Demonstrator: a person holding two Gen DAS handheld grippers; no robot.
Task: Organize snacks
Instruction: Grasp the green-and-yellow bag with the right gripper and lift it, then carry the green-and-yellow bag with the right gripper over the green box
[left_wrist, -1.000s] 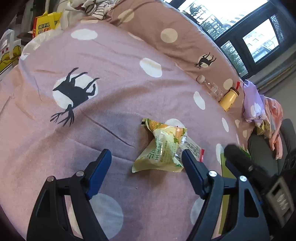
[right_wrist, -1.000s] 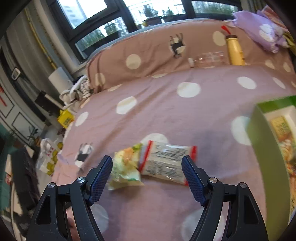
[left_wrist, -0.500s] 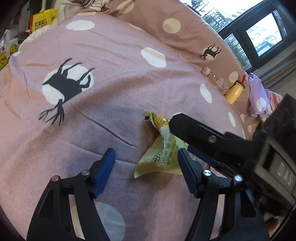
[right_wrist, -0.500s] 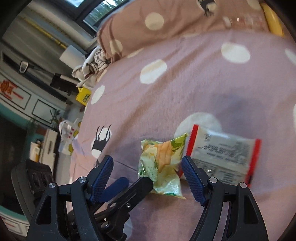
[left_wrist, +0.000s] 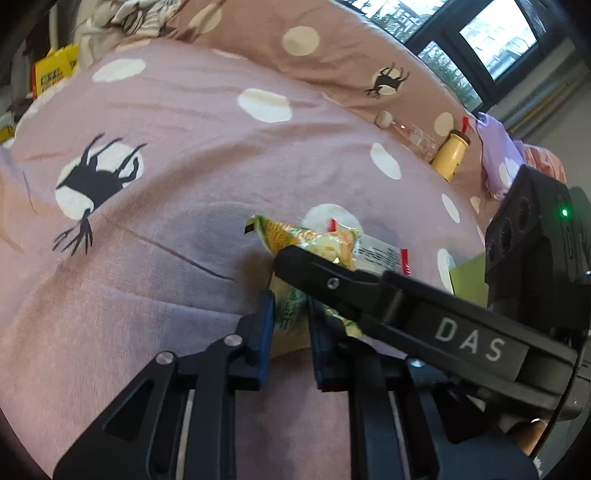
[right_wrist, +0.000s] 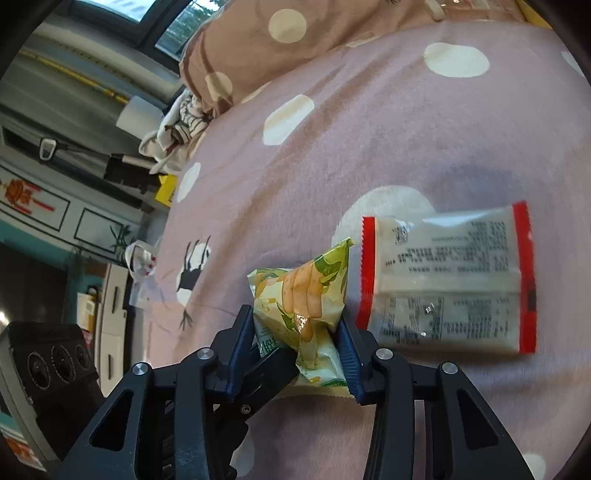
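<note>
We had both the left gripper (left_wrist: 290, 325) and right gripper (right_wrist: 299, 347) pinched tight on the green snack packet (right_wrist: 303, 295), lying on the bed (right_wrist: 388, 122) beside the red-edged packet (right_wrist: 447, 280).

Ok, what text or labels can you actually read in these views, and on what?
"DAS": white letters on the right gripper arm, seen from the left wrist.
Green snack packet: green characters, too crumpled to read.
White red-edged packet: fine print and a code square, too blurred.
Yellow box: print too small.
</note>
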